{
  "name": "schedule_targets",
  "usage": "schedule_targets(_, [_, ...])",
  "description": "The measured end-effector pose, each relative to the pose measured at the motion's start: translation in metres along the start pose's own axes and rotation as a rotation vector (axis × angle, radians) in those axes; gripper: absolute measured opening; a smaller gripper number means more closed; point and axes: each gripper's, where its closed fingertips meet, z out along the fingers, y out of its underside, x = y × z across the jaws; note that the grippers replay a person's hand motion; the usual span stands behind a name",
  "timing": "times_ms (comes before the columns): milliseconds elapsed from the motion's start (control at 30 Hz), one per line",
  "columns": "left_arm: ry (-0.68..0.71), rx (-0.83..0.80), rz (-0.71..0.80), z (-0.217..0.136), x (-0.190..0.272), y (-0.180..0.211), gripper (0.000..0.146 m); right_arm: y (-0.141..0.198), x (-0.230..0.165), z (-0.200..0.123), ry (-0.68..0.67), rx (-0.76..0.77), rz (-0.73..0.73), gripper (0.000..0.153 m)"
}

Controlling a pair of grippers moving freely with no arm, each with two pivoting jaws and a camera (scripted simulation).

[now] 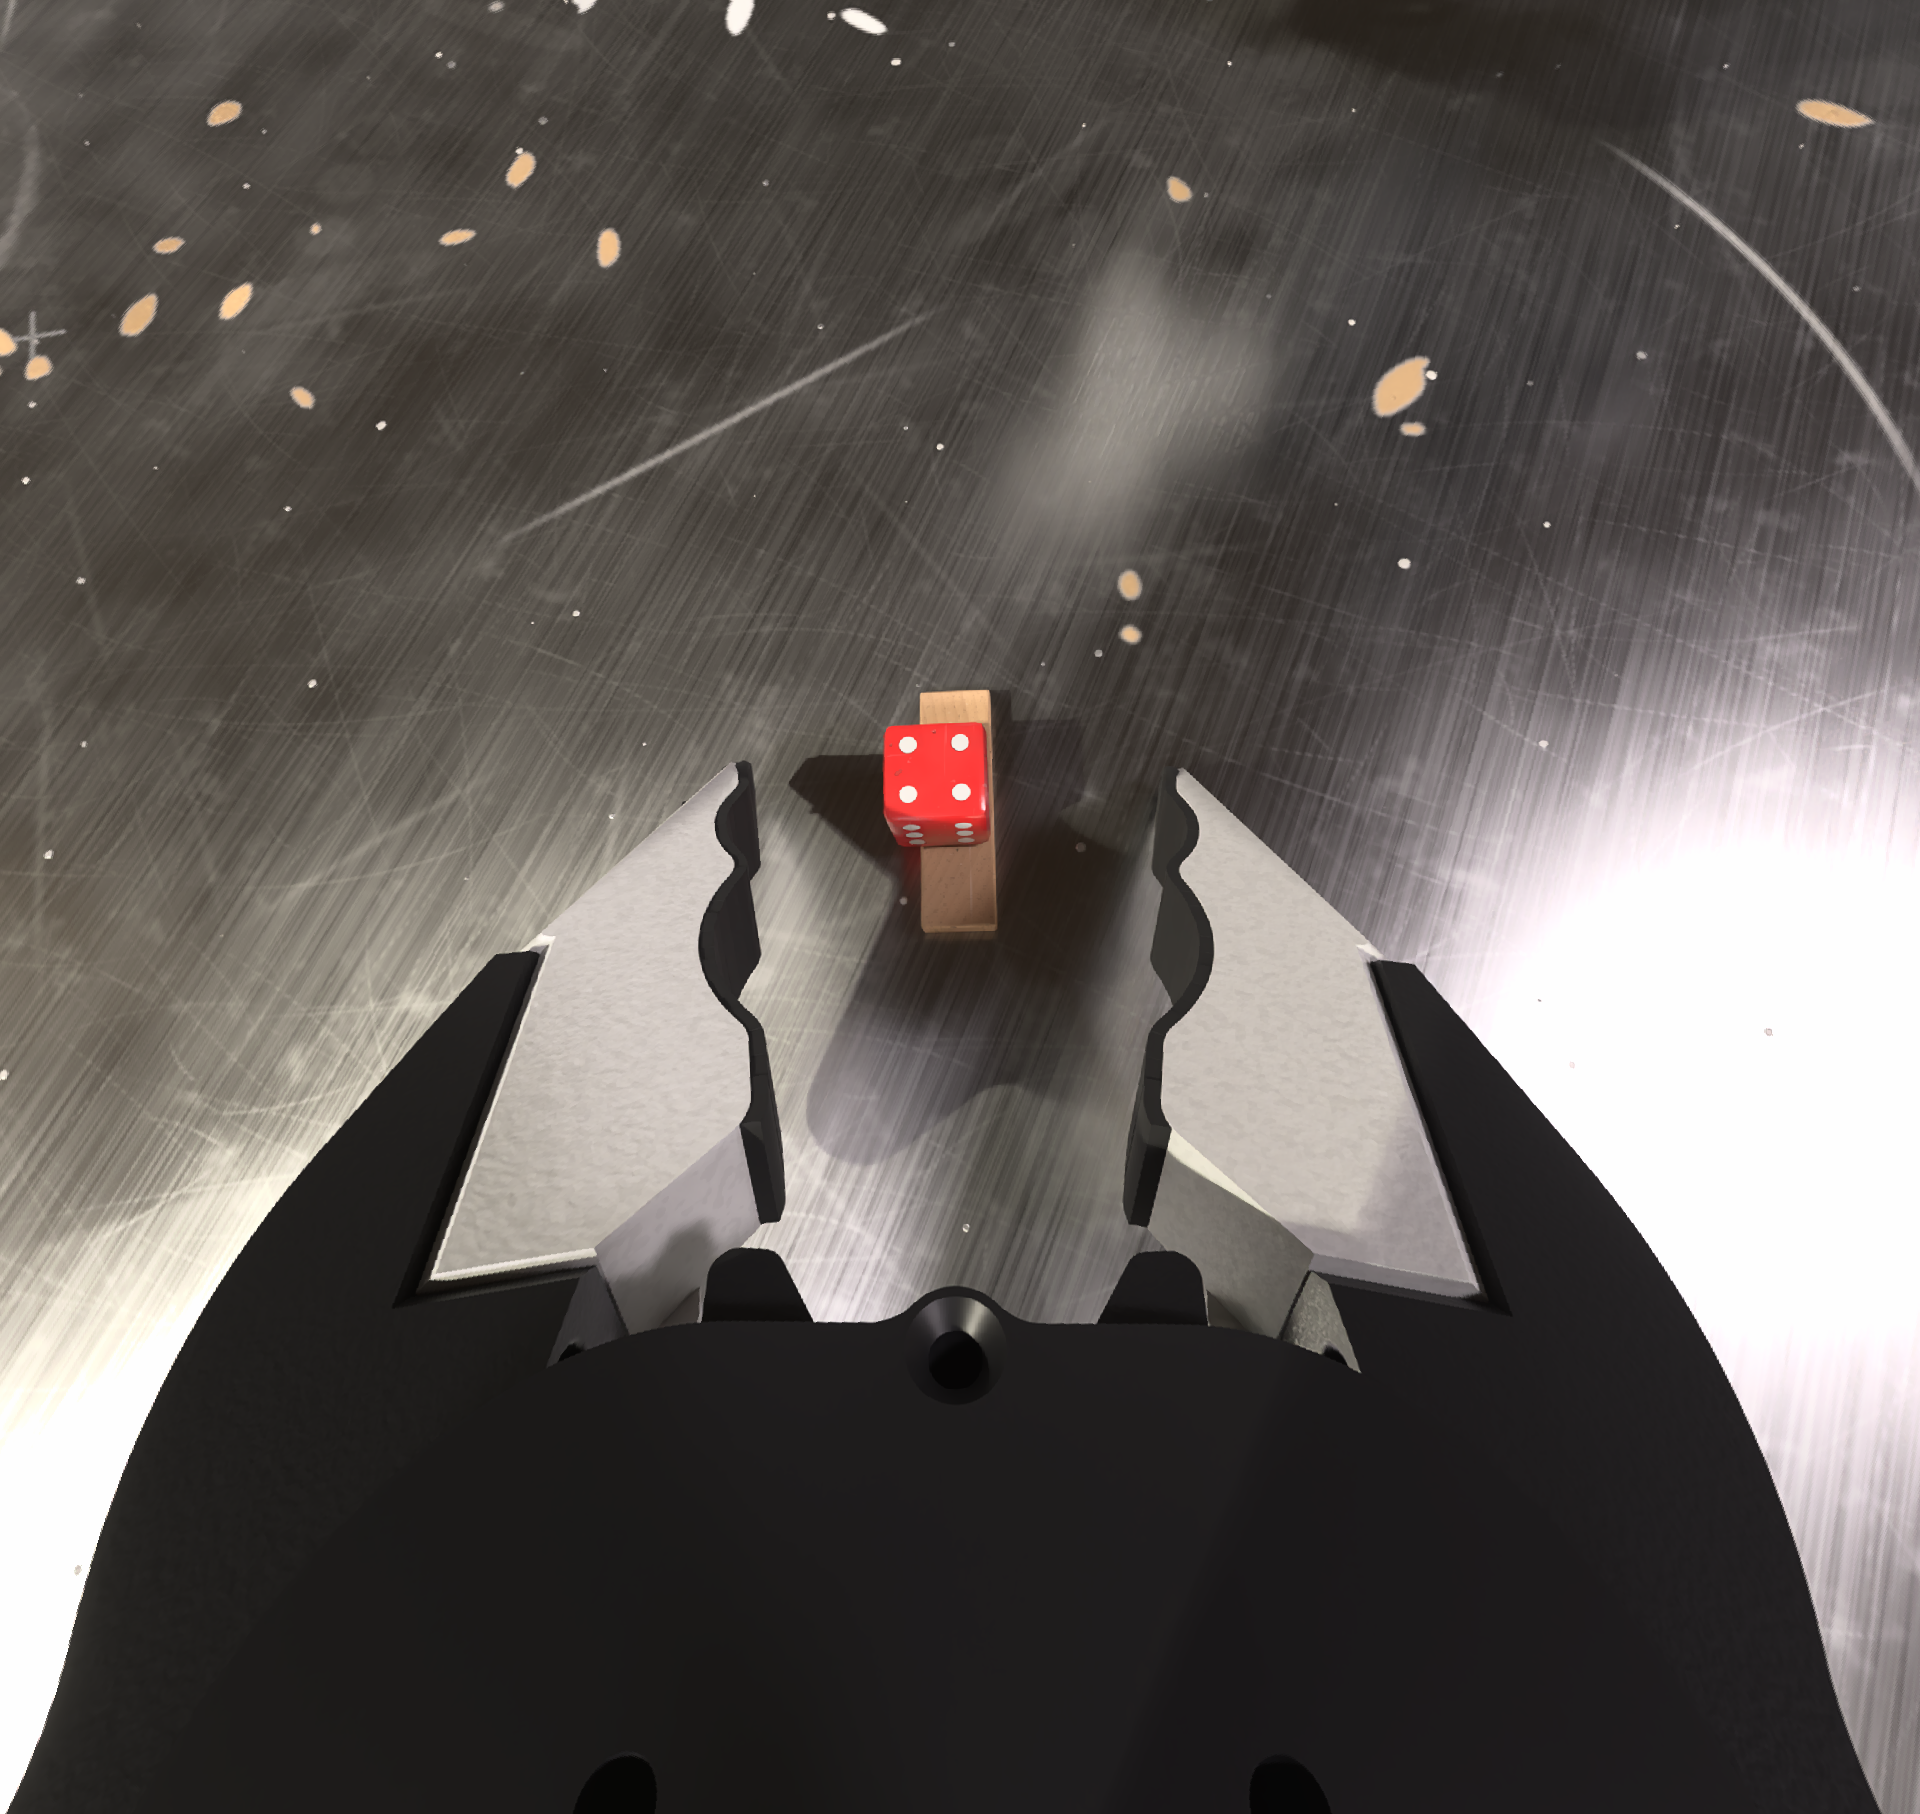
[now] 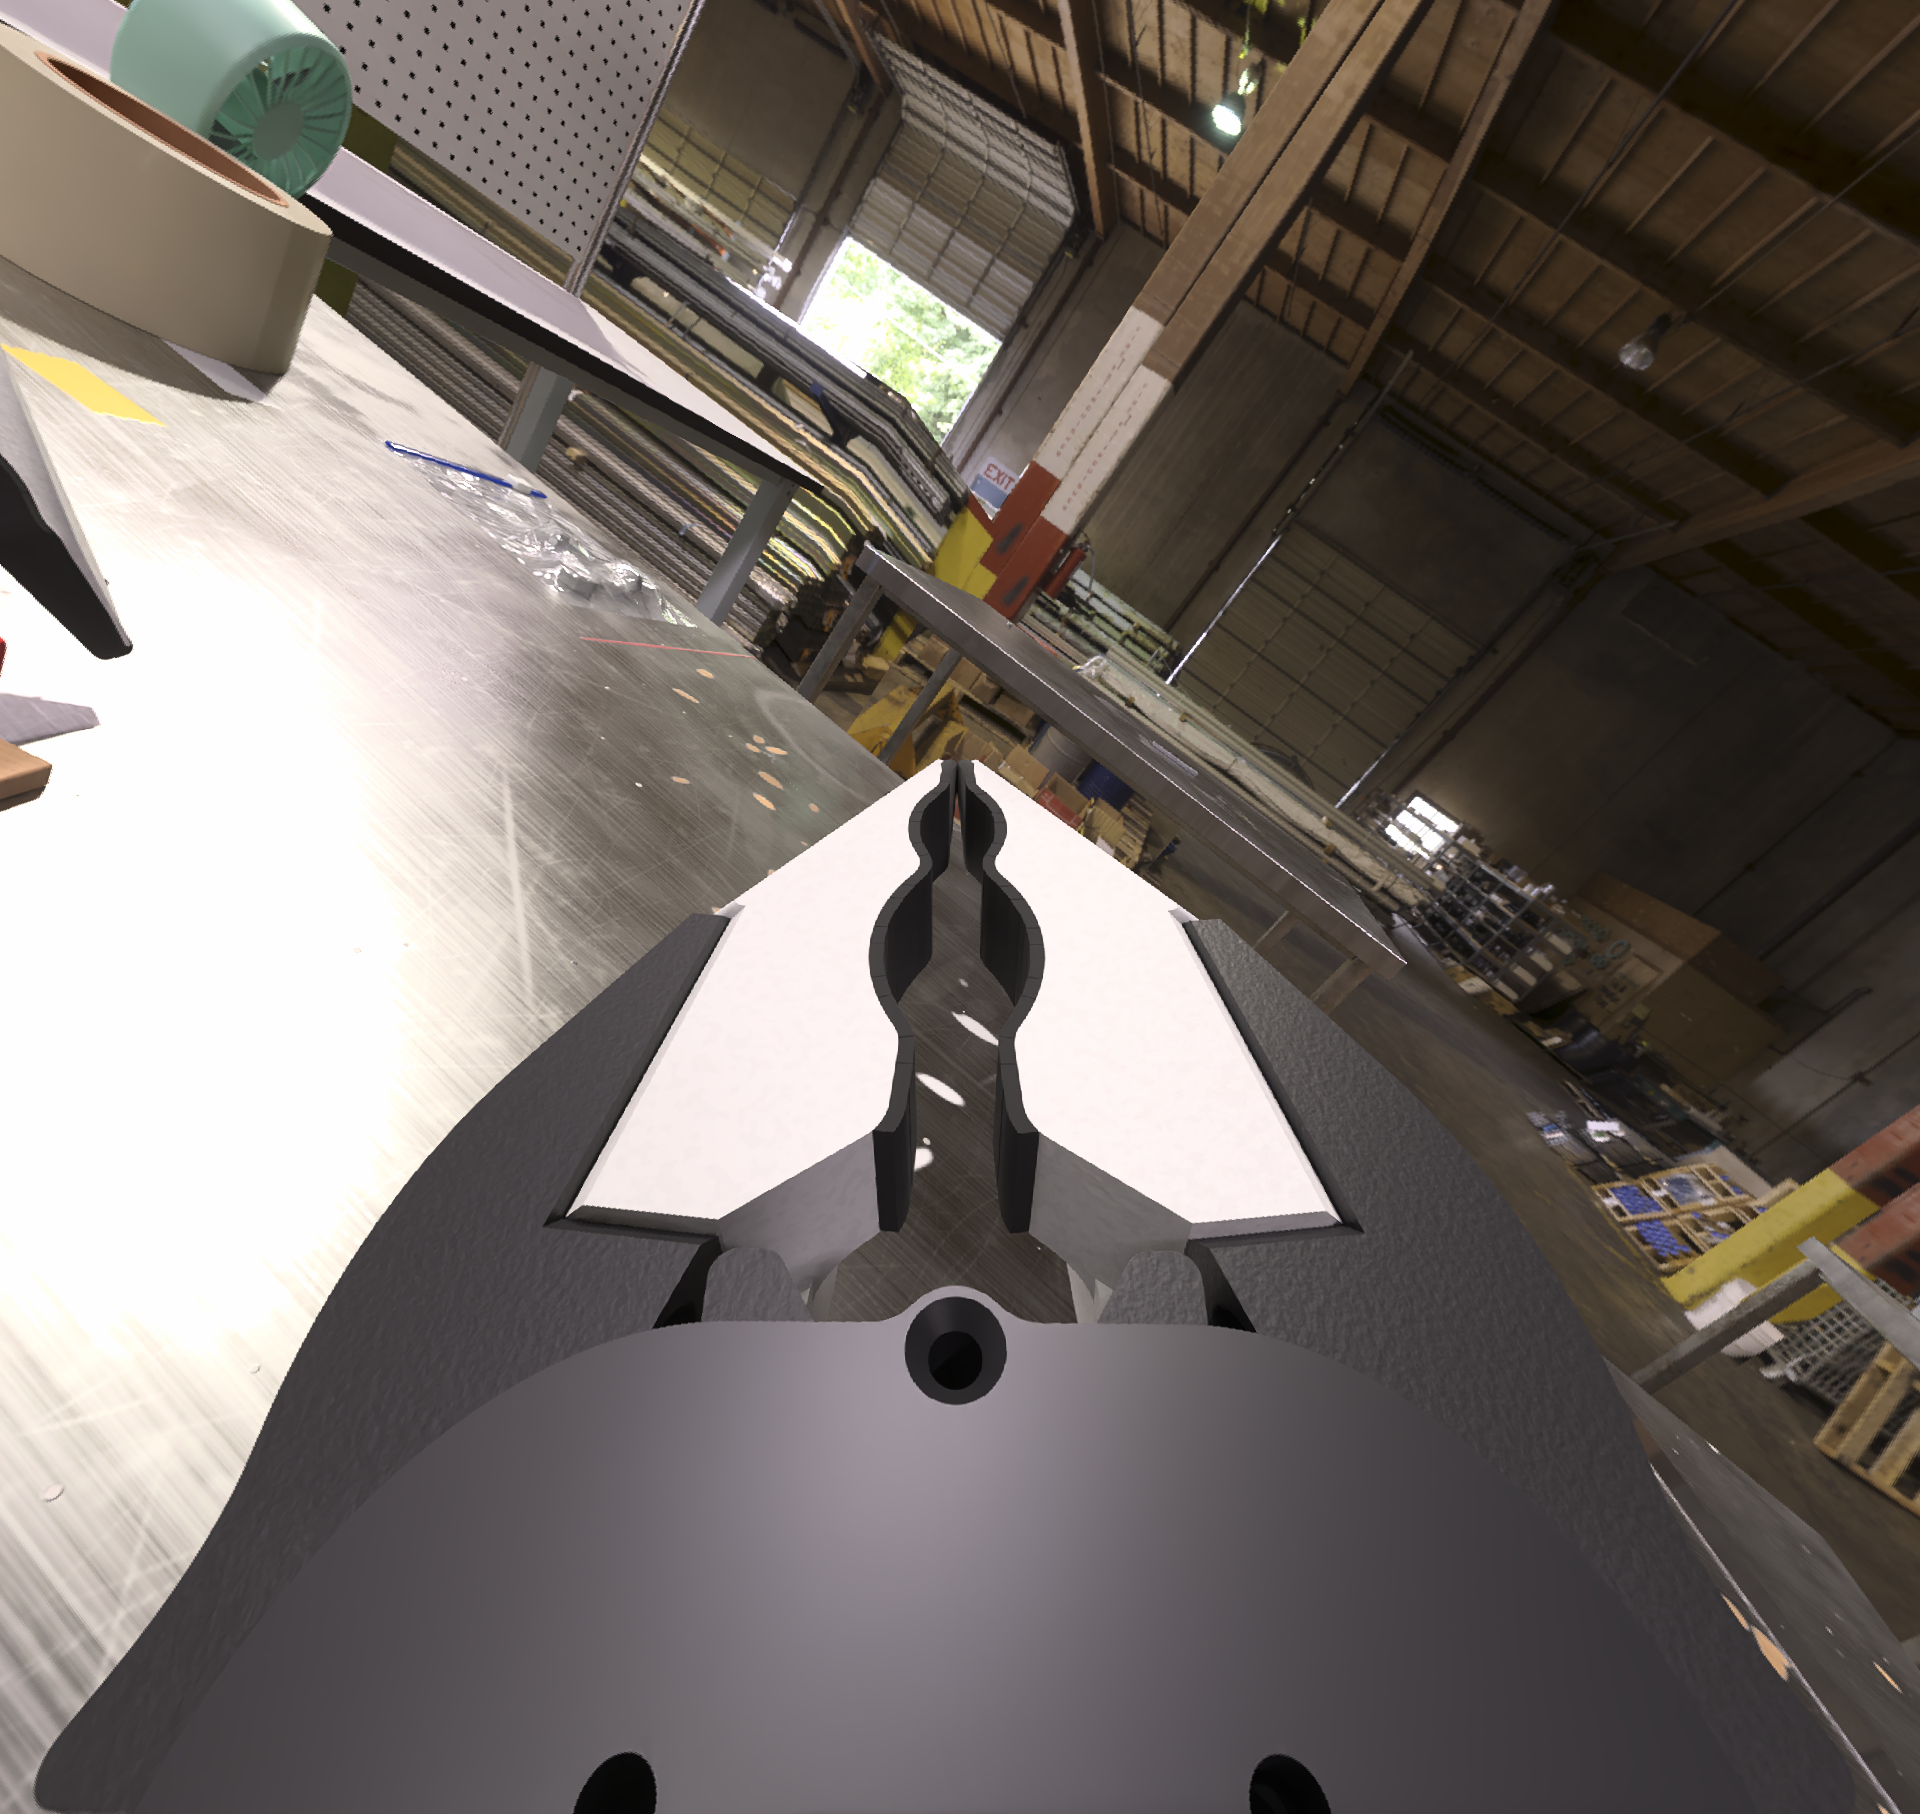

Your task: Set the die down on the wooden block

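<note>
Both tongs are empty: the left gripper (image 1: pixel 956 777) hangs above the scratched metal table (image 1: pixel 416 621) with its fingers spread wide apart, and the right gripper (image 2: pixel 956 772) has its fingers brought together, tips meeting on nothing. Taking the left wrist view from left to right, the left finger (image 1: pixel 634 1016) comes first, then the open gap, then the right finger (image 1: pixel 1278 1016); beyond the fingertips and clear of both sits the red die (image 1: pixel 935 782), resting on top of the wooden block (image 1: pixel 958 886), which lies flat on the table and runs away from the camera. The die sits toward the block's left edge and seems to overhang it a little, so the placement looks done but not centred. The wide spread and the gap to the die suggest a release, with the gripper free to draw off without brushing it. In the right wrist view, a tan ring (image 2: pixel 156 237) and a mint green cylinder (image 2: pixel 234 65) stand at the far left, a clear plastic bag (image 2: pixel 540 538) lies farther along the table, and the closed right gripper points off toward the table's edge, well away from the work, presumably parked so as not to interfere.
</note>
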Motion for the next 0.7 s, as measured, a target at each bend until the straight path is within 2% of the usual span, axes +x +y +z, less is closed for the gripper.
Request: schedule_targets(700, [0.013,-0.003,-0.008,0.0002,0.0007,0.0005,0.075,0.0013,-0.0005,-0.0002,0.0,-0.006,-0.006,0.0])
